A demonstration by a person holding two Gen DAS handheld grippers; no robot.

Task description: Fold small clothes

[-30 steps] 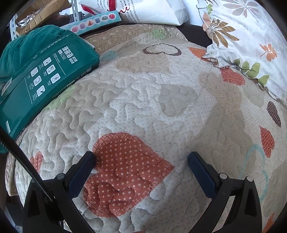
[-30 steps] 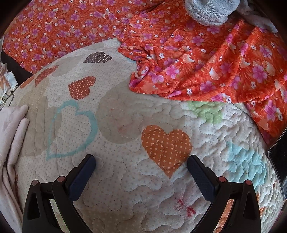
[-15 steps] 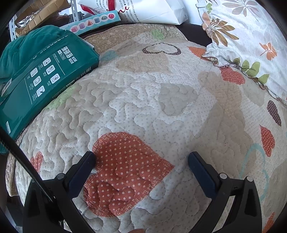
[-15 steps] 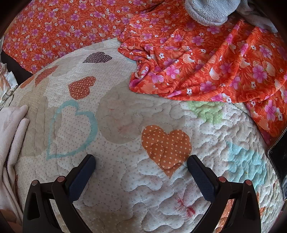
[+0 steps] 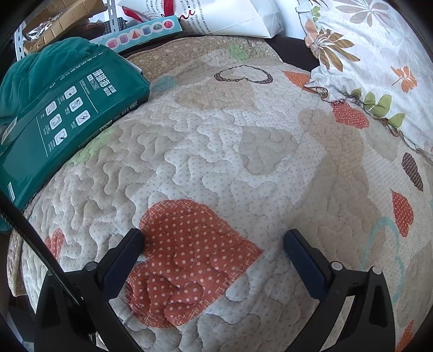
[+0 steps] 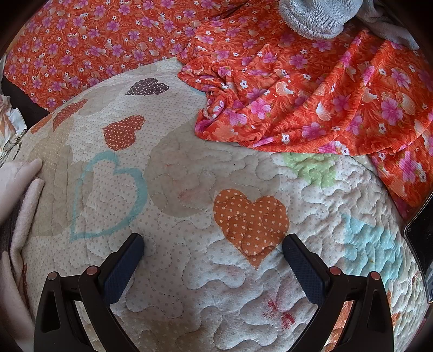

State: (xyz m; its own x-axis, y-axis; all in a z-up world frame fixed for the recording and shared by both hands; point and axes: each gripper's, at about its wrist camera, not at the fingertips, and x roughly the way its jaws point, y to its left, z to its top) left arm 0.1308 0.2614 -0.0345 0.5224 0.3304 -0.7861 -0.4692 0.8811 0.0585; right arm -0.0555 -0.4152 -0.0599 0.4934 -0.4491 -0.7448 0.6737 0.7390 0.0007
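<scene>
A crumpled orange garment with pink flowers lies on the far right of the heart-patterned quilt in the right wrist view. A pale pink cloth lies at the left edge of that view. My right gripper hovers open above the quilt, well short of the orange garment, with nothing between its fingers. In the left wrist view my left gripper is open too, over a red dotted heart patch on the quilt; no garment lies near it.
A green box and green cloth sit at the quilt's far left. A floral pillow lies at the far right, a white bag behind. A grey fleece item rests beyond the orange garment. A dark flat object lies at the right edge.
Almost nothing: both grippers stay open and hold their place over the quilt, with only a slight drift of the views.
</scene>
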